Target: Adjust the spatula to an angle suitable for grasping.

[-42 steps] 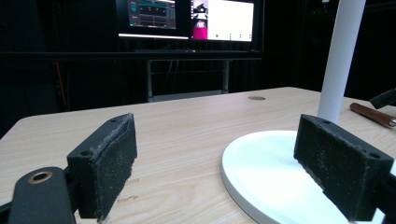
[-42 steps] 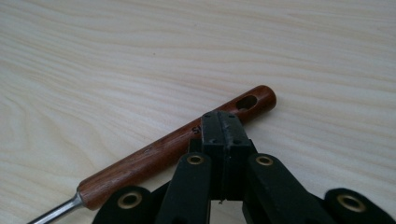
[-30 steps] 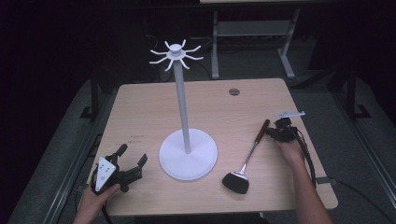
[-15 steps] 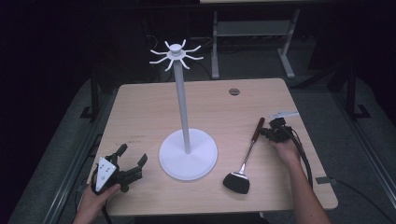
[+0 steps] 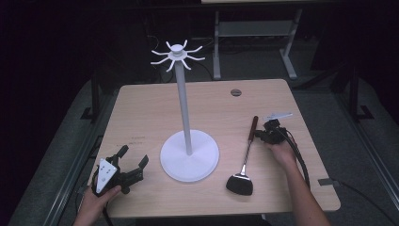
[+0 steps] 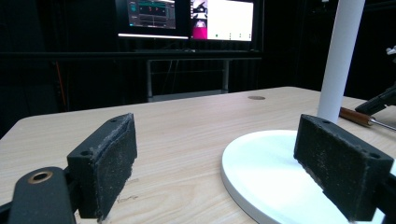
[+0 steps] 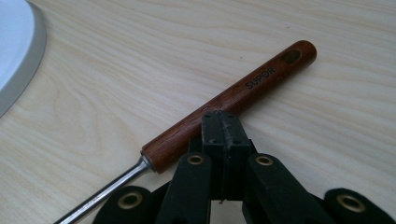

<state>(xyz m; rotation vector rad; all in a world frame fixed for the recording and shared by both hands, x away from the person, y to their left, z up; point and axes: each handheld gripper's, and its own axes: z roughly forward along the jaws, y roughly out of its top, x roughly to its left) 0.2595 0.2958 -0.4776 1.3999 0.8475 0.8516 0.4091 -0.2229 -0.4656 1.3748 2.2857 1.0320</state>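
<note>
Far left, near the table's [image 5: 141, 108] front corner, the left gripper [image 5: 128, 162] sits low in the person's hand, jaws spread wide with nothing between them. Its own view looks along the tabletop: two black pads [image 6: 105, 163] well apart, bare wood in the gap, and the white base [image 6: 266, 172] running in behind the right-hand pad.

On to the middle, and there is the stand [image 5: 183, 113]: a round white base flat on the wood, a slim white pole straight up from it, and a ring of curved hooks [image 5: 176, 55] at the top. No tool hangs on them.

Just right of the base lies the ladle [image 5: 245, 155], flat on the table. Its black head [image 5: 239, 185] is toward the front edge, a thin metal shank runs back from it, and the brown wooden handle [image 5: 254, 127] points toward the far side. A small dark disc [image 5: 235, 92] sits in the tabletop beyond it.

Right again, and the right gripper [image 5: 261, 136] is down beside that handle, held in the person's hand with its cable looping back along the forearm. Its own view shows the jaws pressed together, nothing clamped between them, the closed tip [image 7: 224, 128] against the side of the handle [image 7: 229, 102] near where wood meets metal. "SUPOR" is stamped on the wood, with a hanging hole at the end.
</note>
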